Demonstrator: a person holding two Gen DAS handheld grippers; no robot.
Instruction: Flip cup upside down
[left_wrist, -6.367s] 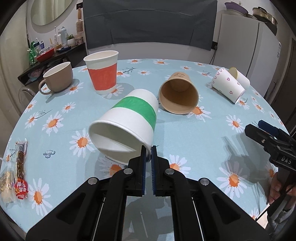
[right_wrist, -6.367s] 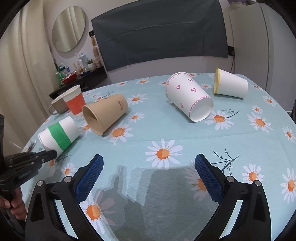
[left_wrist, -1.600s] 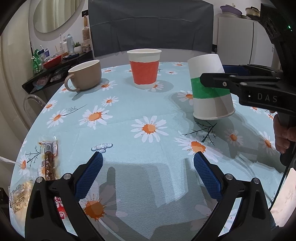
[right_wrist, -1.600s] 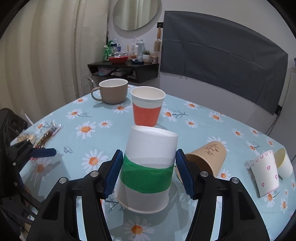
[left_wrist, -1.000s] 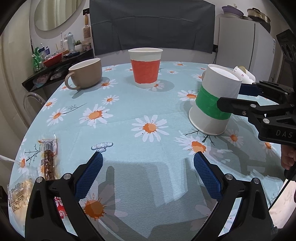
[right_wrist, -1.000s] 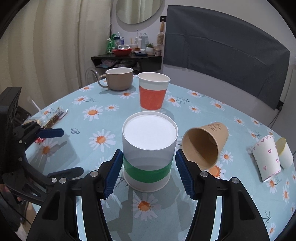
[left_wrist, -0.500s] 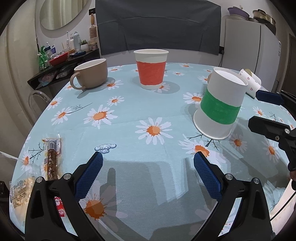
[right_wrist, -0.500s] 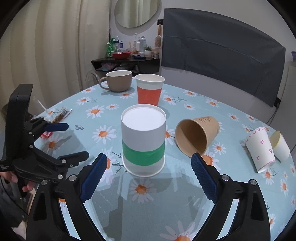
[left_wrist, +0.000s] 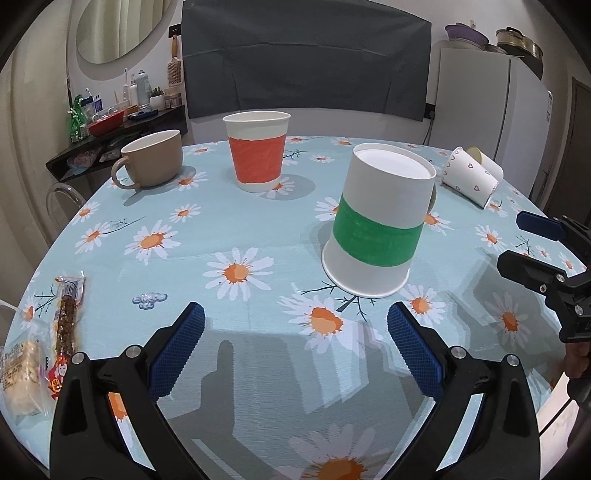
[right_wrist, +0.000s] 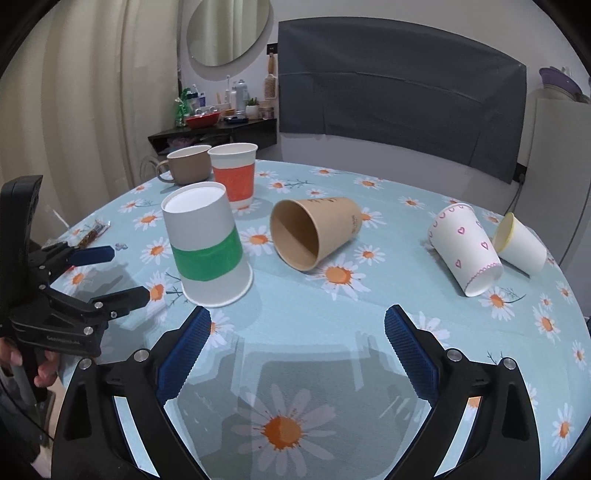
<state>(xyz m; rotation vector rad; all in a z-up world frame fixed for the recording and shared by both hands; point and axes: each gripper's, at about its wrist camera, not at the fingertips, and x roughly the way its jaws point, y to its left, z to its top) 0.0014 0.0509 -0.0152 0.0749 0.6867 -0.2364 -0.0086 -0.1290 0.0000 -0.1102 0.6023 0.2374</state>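
Note:
The white paper cup with a green band (left_wrist: 376, 225) stands upside down, mouth on the daisy tablecloth; it also shows in the right wrist view (right_wrist: 207, 247). My left gripper (left_wrist: 295, 347) is open and empty, a little short of the cup and to its left. My right gripper (right_wrist: 295, 343) is open and empty, drawn back from the cup, which is at its front left. Each gripper shows in the other's view: the right one at the right edge (left_wrist: 532, 243), the left one at the left edge (right_wrist: 107, 273).
A brown paper cup (right_wrist: 314, 232), a heart-print cup (right_wrist: 465, 247) and a yellow-rimmed cup (right_wrist: 521, 243) lie on their sides. An orange-band cup (left_wrist: 256, 151) and a beige mug (left_wrist: 151, 158) stand upright at the back. Snack packets (left_wrist: 62, 325) lie at the left table edge.
The right gripper let go of the upside-down green-band cup, opened wide and pulled back to the right. The cup stays standing on the table.

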